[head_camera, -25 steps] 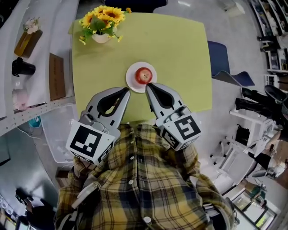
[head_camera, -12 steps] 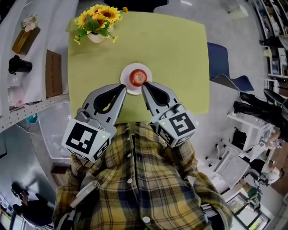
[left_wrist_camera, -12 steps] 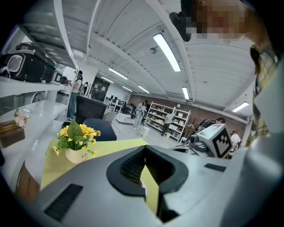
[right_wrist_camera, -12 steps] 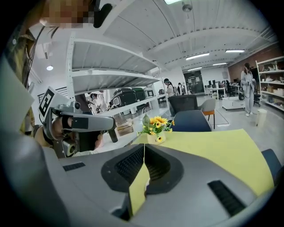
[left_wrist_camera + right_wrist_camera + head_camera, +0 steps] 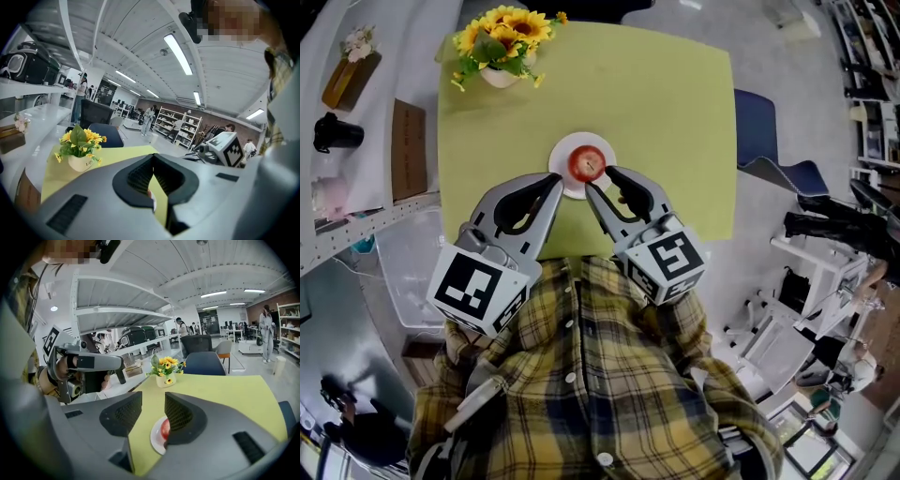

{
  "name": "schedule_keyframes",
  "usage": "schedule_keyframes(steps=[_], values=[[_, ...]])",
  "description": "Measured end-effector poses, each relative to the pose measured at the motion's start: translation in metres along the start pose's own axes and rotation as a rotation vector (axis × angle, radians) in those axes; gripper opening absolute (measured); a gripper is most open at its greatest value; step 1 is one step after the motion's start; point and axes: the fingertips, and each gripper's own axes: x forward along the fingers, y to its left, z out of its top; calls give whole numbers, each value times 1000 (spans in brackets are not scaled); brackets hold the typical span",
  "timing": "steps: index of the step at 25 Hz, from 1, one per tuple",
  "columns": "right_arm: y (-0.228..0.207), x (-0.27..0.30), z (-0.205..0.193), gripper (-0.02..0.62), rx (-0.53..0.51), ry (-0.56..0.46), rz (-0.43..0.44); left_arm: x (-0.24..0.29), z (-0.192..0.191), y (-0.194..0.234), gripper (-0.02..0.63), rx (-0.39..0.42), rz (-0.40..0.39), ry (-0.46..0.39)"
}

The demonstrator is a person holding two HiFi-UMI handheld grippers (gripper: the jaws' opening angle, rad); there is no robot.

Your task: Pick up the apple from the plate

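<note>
**Figure. Approach to the grasp.** The right gripper (image 5: 600, 180) stands with its jaws parted, having just been opening, and nothing lies between them. The apple (image 5: 585, 164) sits on the plate (image 5: 558, 157), just past the jaw tips at about 11 o'clock from them in the head view. In the right gripper view it shows half hidden behind the right-hand jaw. The left gripper (image 5: 555, 184) rests clenched on nothing at the plate's 7 o'clock.

*Technique.* The gap looks narrower than the fruit, so the jaws probably need to open wider before closing in. The gripper should also shift toward 11 o'clock until the apple is centred between the pads. The pads should meet the apple at its widest girth and stay clear of the plate's rim. Close gently, then lift straight up (a round, slick skin tends to squirt out of an off-centre pinch).

*Materials.*
- **Apple:** red, glossy and near-spherical, with a paler patch on top.
- **Plate:** white, round, shallow and smooth, likely glazed and free to slide.
- **Table (image 5: 675, 103):** matte yellow-green.
- **Jaw pads (image 5: 123, 412):** black and finely ribbed, set in smooth grey shells.
- **Sunflower pot (image 5: 499, 75):** stands at the plate's 10 o'clock, well apart.
</note>
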Motion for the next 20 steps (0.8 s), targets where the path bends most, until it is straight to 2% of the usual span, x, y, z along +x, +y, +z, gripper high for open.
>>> schedule_keyframes(steps=[7, 20], values=[[0, 9, -14, 262, 14, 43, 11, -2, -10, 4, 9, -25, 2, 18], [-17, 32, -55, 377, -55, 100, 4, 1, -33, 11, 9, -27, 0, 63]])
